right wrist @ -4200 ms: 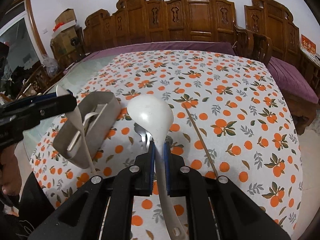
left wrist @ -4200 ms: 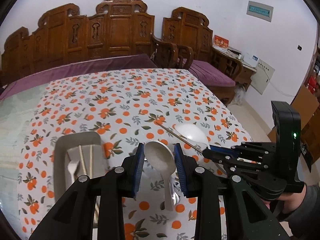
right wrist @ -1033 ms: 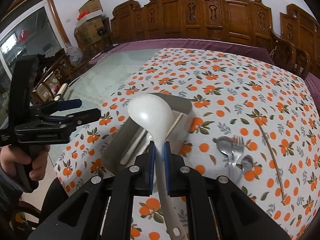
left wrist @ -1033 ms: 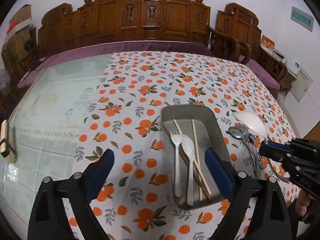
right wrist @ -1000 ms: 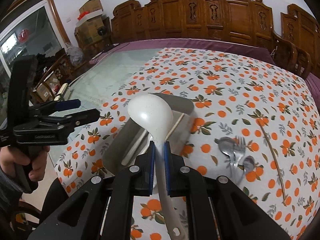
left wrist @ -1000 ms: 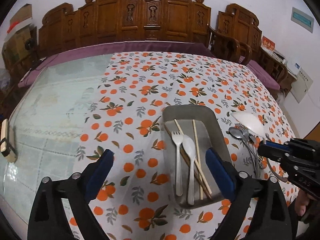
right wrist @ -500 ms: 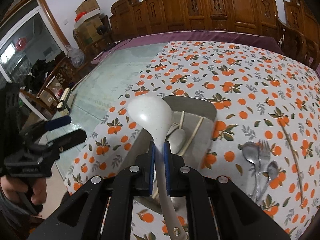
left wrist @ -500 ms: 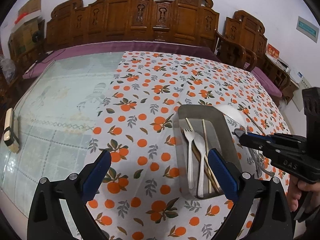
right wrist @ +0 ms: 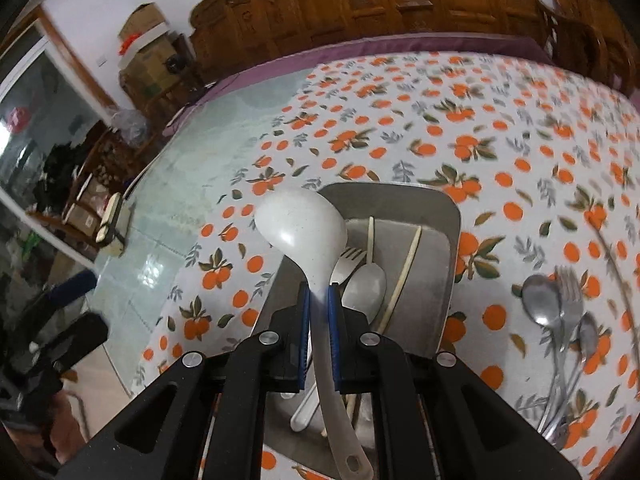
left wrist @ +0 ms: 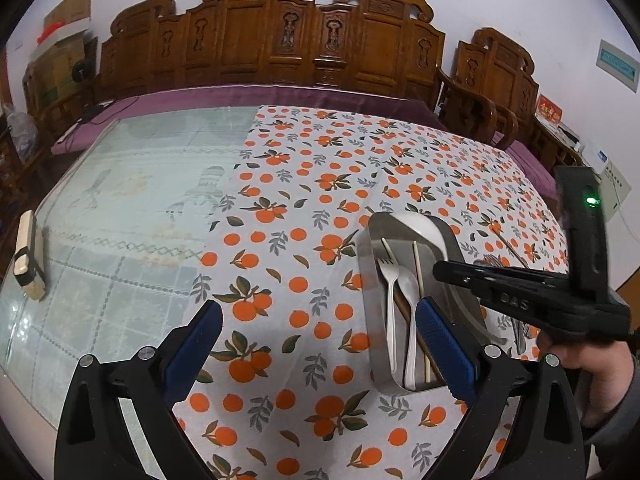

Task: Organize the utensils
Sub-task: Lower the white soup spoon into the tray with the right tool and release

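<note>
A metal tray sits on the orange-patterned tablecloth and holds a white fork, a white spoon and chopsticks. My right gripper is shut on the handle of a large white ladle, held over the tray's left side. The ladle bowl shows at the tray's far end in the left wrist view. My left gripper is open and empty, low over the cloth left of the tray.
Metal spoons and a fork lie on the cloth right of the tray, with a single chopstick beyond. A small wooden block lies on the bare glass tabletop at left. Carved wooden benches line the far side.
The right gripper has carried the ladle further over the tray and lower. The left gripper has stayed open and drifted slightly left and back.
</note>
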A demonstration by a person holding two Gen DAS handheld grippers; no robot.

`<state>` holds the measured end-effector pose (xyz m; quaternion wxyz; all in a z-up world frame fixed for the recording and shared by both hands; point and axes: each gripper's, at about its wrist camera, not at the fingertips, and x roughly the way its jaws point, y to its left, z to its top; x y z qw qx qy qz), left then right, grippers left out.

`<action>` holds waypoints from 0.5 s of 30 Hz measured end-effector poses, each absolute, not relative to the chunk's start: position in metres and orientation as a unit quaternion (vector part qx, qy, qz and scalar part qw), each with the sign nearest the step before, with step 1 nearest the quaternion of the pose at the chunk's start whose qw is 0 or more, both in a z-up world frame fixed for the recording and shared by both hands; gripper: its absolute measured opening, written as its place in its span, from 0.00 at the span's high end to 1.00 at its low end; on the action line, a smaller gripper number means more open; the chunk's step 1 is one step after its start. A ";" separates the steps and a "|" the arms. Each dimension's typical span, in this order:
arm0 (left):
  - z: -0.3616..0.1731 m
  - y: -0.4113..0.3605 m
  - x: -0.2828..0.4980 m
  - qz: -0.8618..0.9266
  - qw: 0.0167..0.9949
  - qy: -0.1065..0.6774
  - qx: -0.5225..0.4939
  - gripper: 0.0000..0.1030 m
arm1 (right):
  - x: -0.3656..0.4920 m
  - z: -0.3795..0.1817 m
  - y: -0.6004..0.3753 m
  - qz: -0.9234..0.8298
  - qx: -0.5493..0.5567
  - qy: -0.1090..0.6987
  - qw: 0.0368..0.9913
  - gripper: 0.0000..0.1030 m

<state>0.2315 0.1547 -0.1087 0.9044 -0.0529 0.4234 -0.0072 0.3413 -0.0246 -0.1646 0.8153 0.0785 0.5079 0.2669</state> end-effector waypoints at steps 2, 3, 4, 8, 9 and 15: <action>-0.109 0.155 0.231 -0.007 0.904 0.424 -0.053 0.09 | 0.347 -0.172 -0.026 0.259 0.099 0.518 0.809 0.90; -0.109 0.156 0.231 -0.006 0.904 0.424 -0.054 0.09 | 0.350 -0.175 -0.026 0.254 0.103 0.521 0.809 0.90; -0.110 0.157 0.231 -0.006 0.904 0.425 -0.054 0.09 | 0.352 -0.179 -0.026 0.250 0.104 0.524 0.808 0.90; -0.112 0.158 0.230 -0.005 0.903 0.426 -0.056 0.09 | 0.354 -0.187 -0.025 0.243 0.101 0.529 0.807 0.87; -0.112 0.158 0.231 -0.005 0.903 0.427 -0.056 0.09 | 0.354 -0.187 -0.026 0.243 0.101 0.529 0.807 0.87; -0.112 0.152 0.231 -0.007 0.903 0.426 -0.055 0.09 | 0.345 -0.178 -0.031 0.270 0.073 0.514 0.811 0.87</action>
